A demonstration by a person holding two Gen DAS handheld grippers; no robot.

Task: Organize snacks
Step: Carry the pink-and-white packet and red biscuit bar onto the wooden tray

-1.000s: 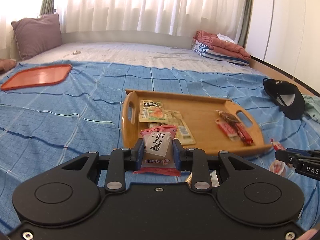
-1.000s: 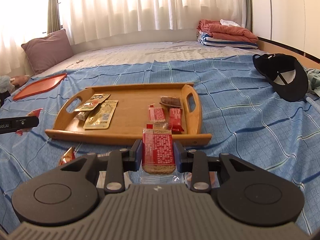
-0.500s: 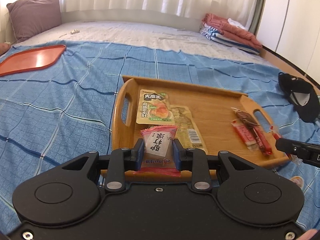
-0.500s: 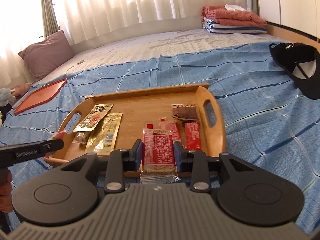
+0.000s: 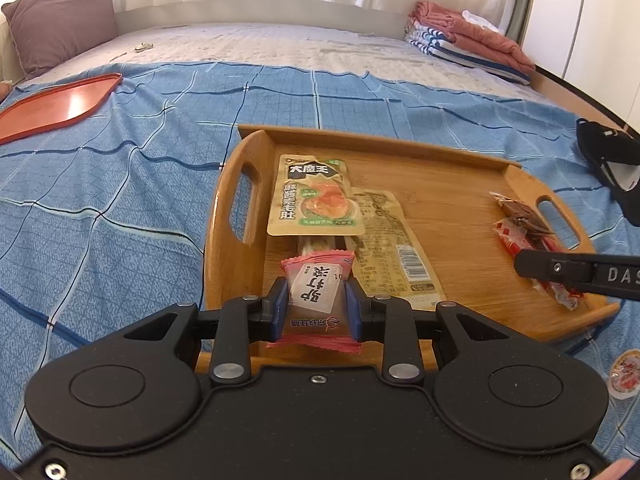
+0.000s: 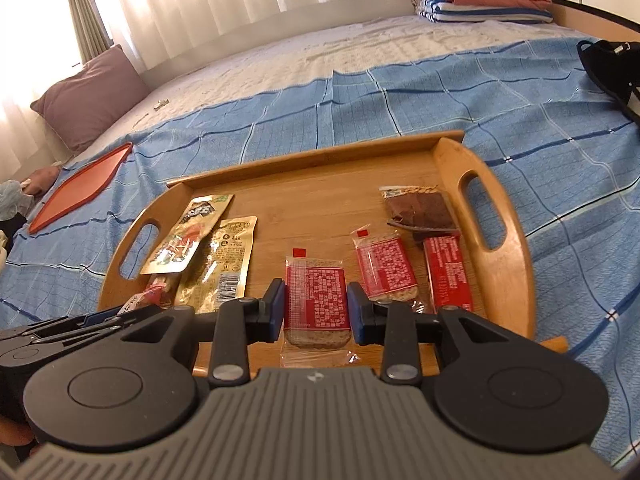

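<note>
A wooden tray lies on the blue blanket. My left gripper is shut on a pink snack packet over the tray's near left corner. My right gripper is shut on a red cracker packet low over the tray's near edge. On the tray lie a green-and-tan pouch, a tan pouch, two red cracker packets and a brown snack. The right gripper's finger shows in the left wrist view.
An orange tray lies far left on the blanket. A black cap lies at the right. A round sealed cup lies off the wooden tray at the near right. A pillow and folded laundry sit at the back.
Both grippers have moved forward and down over the wooden tray with their packets still held. The tray looks larger and closer in both views.
</note>
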